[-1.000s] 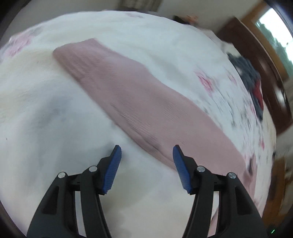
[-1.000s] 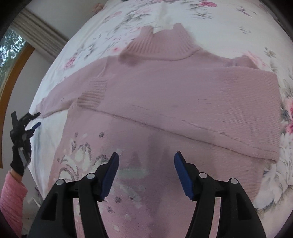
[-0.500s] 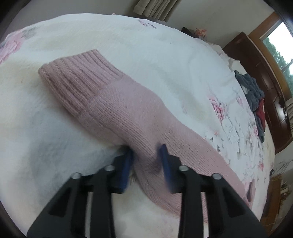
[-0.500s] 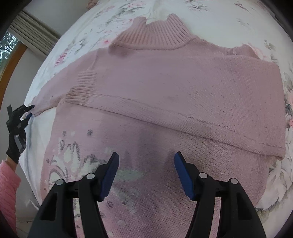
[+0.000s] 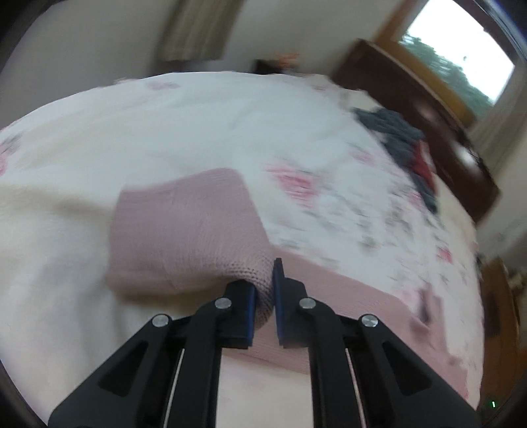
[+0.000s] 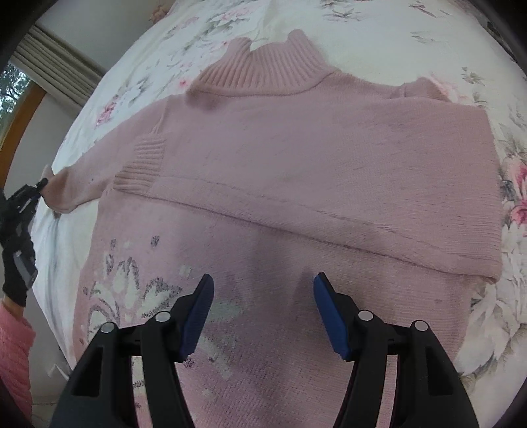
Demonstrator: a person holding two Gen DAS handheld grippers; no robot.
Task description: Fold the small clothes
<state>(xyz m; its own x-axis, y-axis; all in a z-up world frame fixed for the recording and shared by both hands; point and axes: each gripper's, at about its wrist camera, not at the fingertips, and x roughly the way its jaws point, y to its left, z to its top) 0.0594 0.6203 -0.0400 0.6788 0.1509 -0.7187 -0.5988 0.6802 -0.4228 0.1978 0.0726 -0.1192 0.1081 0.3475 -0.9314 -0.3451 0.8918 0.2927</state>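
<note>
While the pink sweater [image 6: 296,158] lies flat on the floral bed [image 6: 210,29], one sleeve already folded across its chest, the left hand-held gripper [image 5: 263,296] is pinched tight on the other sleeve [image 5: 184,237], lifting it. Right hand-held gripper [image 6: 263,312] hovers wide open over the hem, holding nothing

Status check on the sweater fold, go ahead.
Left claw shut on the outstretched sleeve. Right claw open, above the pink sweater, which lies flat on the bedspread, other sleeve folded across. Nothing in the way.
</note>
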